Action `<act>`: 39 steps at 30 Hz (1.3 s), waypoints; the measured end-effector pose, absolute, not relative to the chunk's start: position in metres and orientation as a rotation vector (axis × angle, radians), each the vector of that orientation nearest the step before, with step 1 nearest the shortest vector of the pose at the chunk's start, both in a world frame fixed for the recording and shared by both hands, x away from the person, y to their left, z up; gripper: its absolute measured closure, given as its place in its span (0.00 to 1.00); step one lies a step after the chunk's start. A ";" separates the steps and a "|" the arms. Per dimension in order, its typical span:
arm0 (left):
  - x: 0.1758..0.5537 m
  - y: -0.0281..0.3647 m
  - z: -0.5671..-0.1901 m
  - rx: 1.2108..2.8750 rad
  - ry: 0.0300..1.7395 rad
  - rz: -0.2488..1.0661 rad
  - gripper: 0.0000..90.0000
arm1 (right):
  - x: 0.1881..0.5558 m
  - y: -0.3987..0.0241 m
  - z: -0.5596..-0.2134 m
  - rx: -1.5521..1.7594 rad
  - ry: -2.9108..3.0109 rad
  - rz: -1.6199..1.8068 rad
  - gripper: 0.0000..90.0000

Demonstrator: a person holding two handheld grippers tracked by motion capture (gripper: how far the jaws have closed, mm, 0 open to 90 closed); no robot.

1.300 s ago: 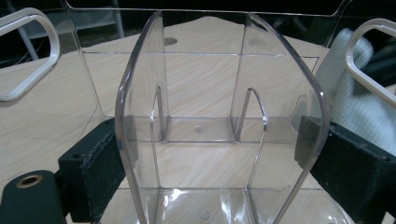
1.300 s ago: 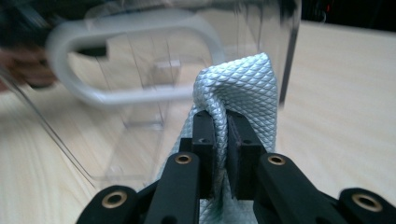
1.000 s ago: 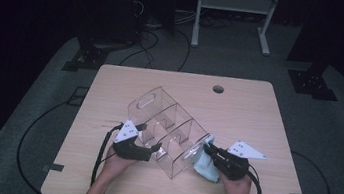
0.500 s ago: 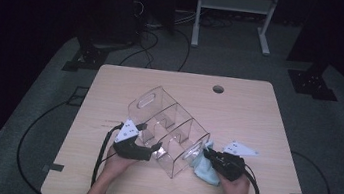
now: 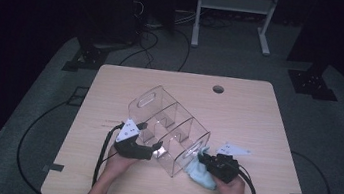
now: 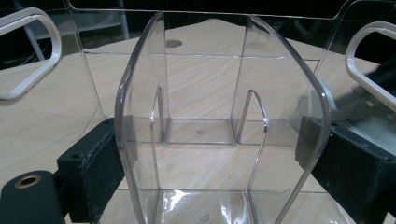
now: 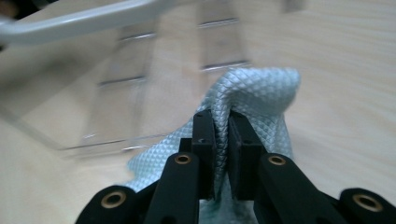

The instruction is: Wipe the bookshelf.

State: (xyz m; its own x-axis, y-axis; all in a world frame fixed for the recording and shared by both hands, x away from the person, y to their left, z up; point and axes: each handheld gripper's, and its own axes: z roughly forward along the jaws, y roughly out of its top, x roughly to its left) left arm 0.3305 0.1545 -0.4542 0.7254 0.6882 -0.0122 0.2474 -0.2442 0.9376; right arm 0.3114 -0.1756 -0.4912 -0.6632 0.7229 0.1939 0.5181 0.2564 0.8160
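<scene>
The clear organizer (image 5: 168,129) sits mid-counter (image 5: 258,113), my left gripper (image 5: 155,151) clamped wide across its near end wall, and if I wipe hard that slick plastic could slide or tip in those jaws. My right gripper (image 5: 205,158) pinches the pale blue cloth (image 5: 199,172), bunched beside the organizer's right corner; a thin fold like that may slip free.

Ahead of the right gripper (image 7: 222,140) the organizer (image 7: 116,84) is blurred; the jaws hide the cloth's (image 7: 261,93) pinched fold.

Right tool (image 5: 204,157), cloth (image 5: 199,172): lower, nearer organizer (image 5: 169,123).
</scene>
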 end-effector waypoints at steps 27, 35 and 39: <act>0.334 0.155 -0.454 1.805 0.767 0.510 0.10 | 0.283 -0.138 -0.491 0.975 2.415 1.473 0.91; 0.334 0.156 -0.454 1.805 0.775 0.509 0.10 | 0.288 -0.140 -0.490 0.980 2.409 1.452 0.92; 0.334 0.155 -0.454 1.805 0.776 0.516 0.10 | 0.279 -0.134 -0.487 0.946 2.422 1.499 0.92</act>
